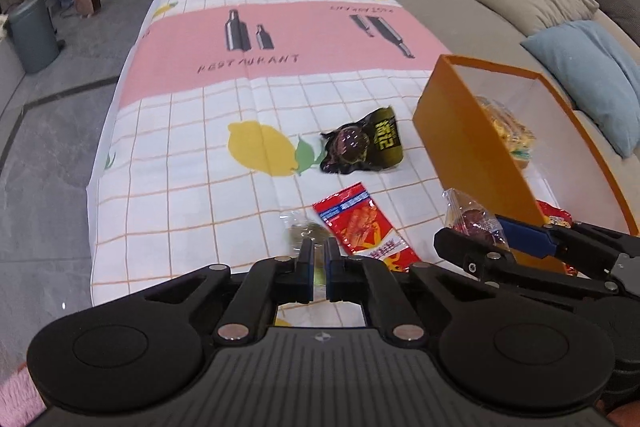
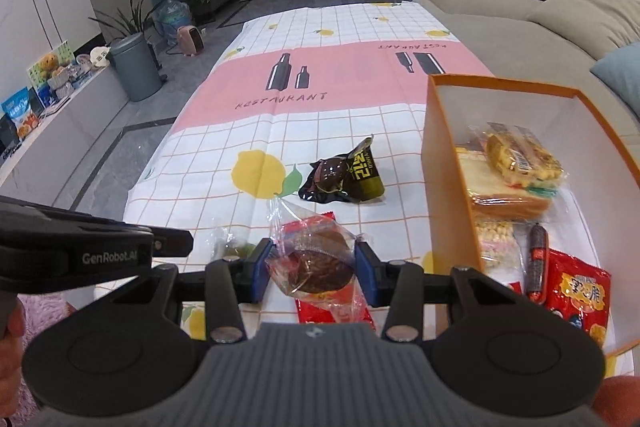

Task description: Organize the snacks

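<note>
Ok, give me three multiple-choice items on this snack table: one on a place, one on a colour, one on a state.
1. Where does the black snack packet lie?
A. in the box
B. on the tablecloth
C. on the sofa

2. What colour is the box outside?
A. orange
B. green
C. grey

3. What is the right gripper doing?
A. hanging open with nothing in it
B. gripping a clear-wrapped brown snack
C. gripping the box rim

Key: 1 B, it rests on the cloth left of the box; 2 A, its walls are orange; 3 B, the wrapper sits pinched between the gripper's blue pads.

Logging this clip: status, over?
Left tongs shut on clear-wrapped snack. Right tongs shut on wrapped brown pastry. Orange box unobstructed.
</note>
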Motion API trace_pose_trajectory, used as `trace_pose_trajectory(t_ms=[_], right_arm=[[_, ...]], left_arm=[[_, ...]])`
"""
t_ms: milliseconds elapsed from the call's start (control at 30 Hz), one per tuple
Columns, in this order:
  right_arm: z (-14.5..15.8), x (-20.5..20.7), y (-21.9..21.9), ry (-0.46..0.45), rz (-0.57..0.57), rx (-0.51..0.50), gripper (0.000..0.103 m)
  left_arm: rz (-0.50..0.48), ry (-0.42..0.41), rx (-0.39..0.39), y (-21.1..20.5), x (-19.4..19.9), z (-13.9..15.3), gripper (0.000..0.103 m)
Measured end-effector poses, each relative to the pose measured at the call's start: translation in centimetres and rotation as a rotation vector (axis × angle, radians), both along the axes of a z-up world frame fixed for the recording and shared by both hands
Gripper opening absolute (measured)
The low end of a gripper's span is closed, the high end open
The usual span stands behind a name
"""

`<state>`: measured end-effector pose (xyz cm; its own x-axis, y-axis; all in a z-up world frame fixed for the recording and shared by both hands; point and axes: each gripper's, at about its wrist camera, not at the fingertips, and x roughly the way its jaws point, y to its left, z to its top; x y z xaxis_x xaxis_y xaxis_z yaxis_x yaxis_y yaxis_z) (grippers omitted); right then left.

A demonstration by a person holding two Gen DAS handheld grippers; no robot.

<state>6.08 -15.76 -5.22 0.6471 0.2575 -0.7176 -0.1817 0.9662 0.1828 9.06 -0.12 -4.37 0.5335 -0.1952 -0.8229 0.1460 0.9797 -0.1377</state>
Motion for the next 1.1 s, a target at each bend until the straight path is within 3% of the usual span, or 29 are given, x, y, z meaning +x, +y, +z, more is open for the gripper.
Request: trace_pose_trajectory(t_ms=[100,167,233,333,500,900,1033,1100], right_arm=[[0.1,-0.2,-0.6,0.005,-0.011,0.011,0.043],[-0.4,-0.1,-1.0,0.028,-0.009,0.022,0.043],[-1.2,0.0,-1.3,0.054,-0.014,0.046,0.043],[-2.3,-0.1,-1.4,0.083,-0.01,0.069,0.043],[-3.5,0.5,-0.7,0.094,0.013,0.076,0.043],[-6.1,2.9,0.8,0.092,0.056,0.069,0.044],[-7.0,3.7,1.1,0.101,0.064,0.068,0.044],[-7.6,4.0,1.1,0.118,0.066,0.068,0.044]], left_arm=[[-0.01,0.001,-0.008,-0.1,-0.1,0.1,0.005],[-0.001,0.021,-0.022,0.2,-0.1,-0.5,0.014],[0.01,0.019,-0.001,0.5,-0.3,-1.2,0.035],[0.014,0.019,0.027,1.1,-0.2,-2.4,0.054],[0.056,0.038,-0.014,2.7,0.5,-4.7,0.062],[0.126,0.122,-0.077,4.5,3.5,-9.5,0.064],[0.12,0.124,-0.091,4.5,4.1,-10.3,0.078],[0.104,0.101,-0.074,4.1,4.2,-10.3,0.08]])
